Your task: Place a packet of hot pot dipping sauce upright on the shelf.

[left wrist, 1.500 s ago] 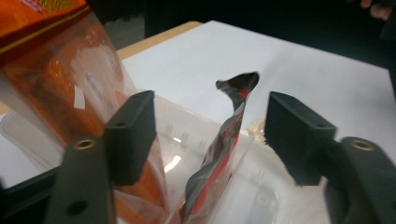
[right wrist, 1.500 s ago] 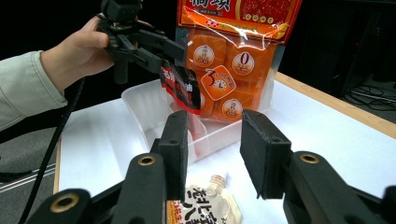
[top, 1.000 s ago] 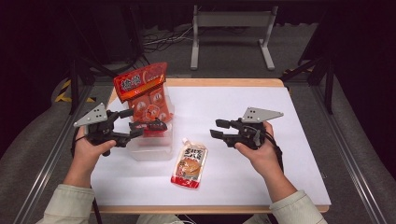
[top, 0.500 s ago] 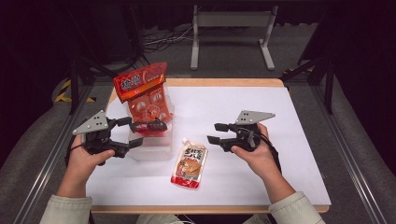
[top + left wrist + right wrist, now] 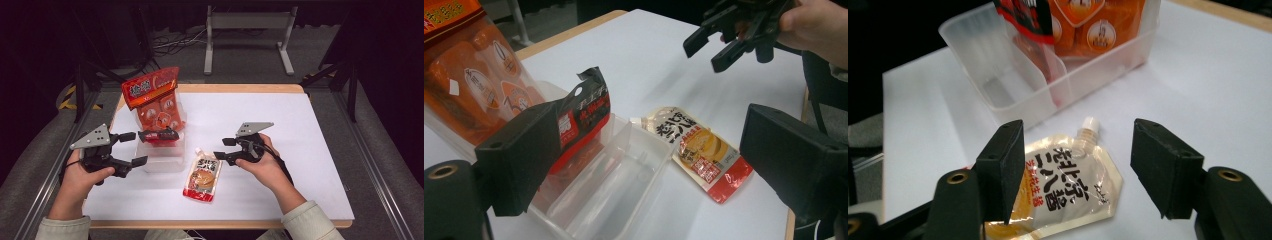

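Well, I start with the white table (image 5: 300,150), then the clear plastic bin (image 5: 162,155) at its 9 o'clock side, placed near my left hand for packing. The big orange snack bag (image 5: 152,100) stands at the bin's 12 o'clock end, a smaller red-and-black packet (image 5: 159,135) propped beside it. The spouted sauce pouch (image 5: 202,175) lies flat on the table just at the bin's 4 o'clock, apart from it; its black Japanese lettering I can't make out. My right gripper (image 5: 225,148) sits above the pouch's spout end, jaws just opened wide with nothing between them, I judge ready to pinch it. My left gripper (image 5: 132,149) hangs spread and empty over the bin's near end.
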`<state>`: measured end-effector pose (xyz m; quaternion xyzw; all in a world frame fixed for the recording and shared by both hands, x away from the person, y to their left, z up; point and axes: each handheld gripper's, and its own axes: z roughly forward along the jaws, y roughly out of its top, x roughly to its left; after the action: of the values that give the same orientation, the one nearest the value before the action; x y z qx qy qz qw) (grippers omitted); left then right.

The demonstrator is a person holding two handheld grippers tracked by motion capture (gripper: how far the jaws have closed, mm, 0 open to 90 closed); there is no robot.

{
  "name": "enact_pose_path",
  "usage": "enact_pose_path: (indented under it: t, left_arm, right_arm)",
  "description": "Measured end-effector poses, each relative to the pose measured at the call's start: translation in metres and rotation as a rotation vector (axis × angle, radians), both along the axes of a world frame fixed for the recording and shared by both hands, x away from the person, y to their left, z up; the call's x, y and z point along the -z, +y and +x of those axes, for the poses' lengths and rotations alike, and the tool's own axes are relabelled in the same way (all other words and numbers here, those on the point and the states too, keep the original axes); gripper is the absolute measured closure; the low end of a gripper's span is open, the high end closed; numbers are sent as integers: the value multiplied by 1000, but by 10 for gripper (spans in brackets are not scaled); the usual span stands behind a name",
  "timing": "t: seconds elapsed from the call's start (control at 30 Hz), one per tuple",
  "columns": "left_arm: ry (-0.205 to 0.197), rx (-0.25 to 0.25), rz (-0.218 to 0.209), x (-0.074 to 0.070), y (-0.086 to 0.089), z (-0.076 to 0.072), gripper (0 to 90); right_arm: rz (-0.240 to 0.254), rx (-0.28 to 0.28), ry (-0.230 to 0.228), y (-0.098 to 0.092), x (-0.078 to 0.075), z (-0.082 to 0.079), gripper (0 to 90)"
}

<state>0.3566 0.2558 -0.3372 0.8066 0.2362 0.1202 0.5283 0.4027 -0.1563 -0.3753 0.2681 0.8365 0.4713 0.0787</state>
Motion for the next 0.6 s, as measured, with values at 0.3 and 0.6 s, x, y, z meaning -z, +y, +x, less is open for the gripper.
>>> enact_pose_path:
  t: [0.3,0.6]
  left_arm:
    - [17,-5,-13,-1,6,-8,106]
    - [11,-15,1,-1,6,-12,119]
  right_arm:
    - [-60,29,95,16,20,12,426]
    - [-105,64,146,22,35,18,435]
